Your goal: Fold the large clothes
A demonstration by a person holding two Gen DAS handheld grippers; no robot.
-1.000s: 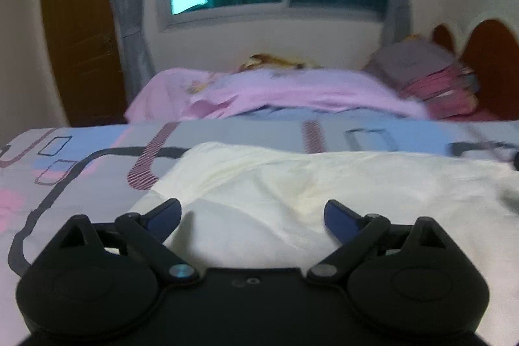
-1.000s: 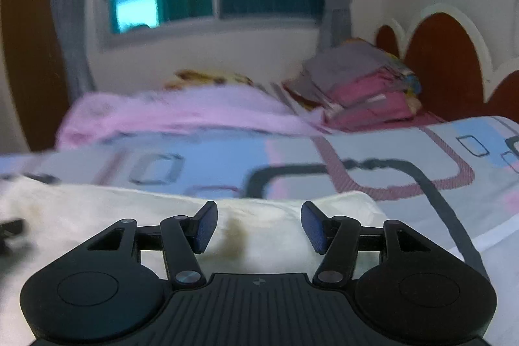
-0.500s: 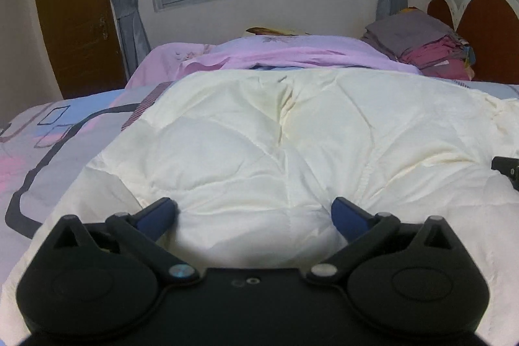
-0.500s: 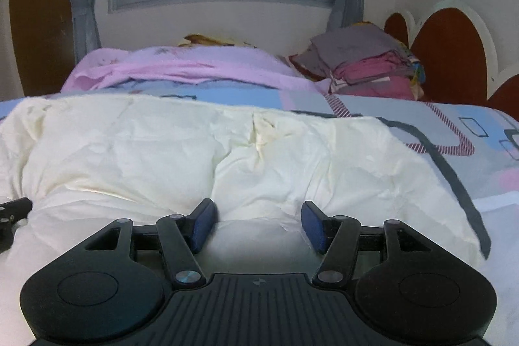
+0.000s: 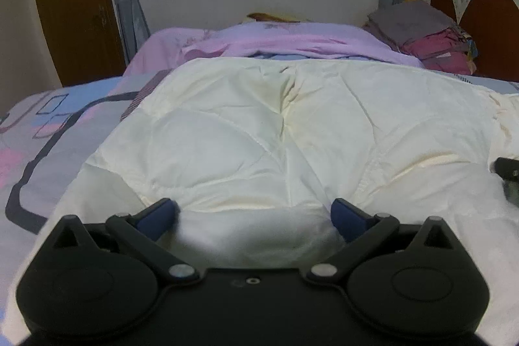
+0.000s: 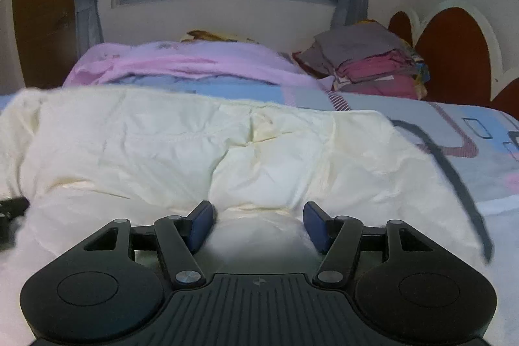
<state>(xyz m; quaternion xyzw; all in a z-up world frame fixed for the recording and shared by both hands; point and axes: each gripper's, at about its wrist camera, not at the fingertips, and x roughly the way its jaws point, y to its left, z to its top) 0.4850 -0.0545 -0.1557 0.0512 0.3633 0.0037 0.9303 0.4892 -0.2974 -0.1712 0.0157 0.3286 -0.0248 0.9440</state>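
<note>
Only rightward: blue patterned bedsheet (image 6: 454, 125) beside quilt (image 6: 194, 145).

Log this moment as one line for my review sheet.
stage: fold laid down | cream quilt: on patterned bed | left gripper: open over near edge | right gripper: open, quilt bulging between pads

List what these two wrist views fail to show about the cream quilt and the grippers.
- Cream quilt, left wrist view: near edge hidden behind the left gripper's body.
- Right gripper, right wrist view: whether its pads press the bulging fabric is blurred.
- Folded clothes stack: single items too small to tell.
</note>
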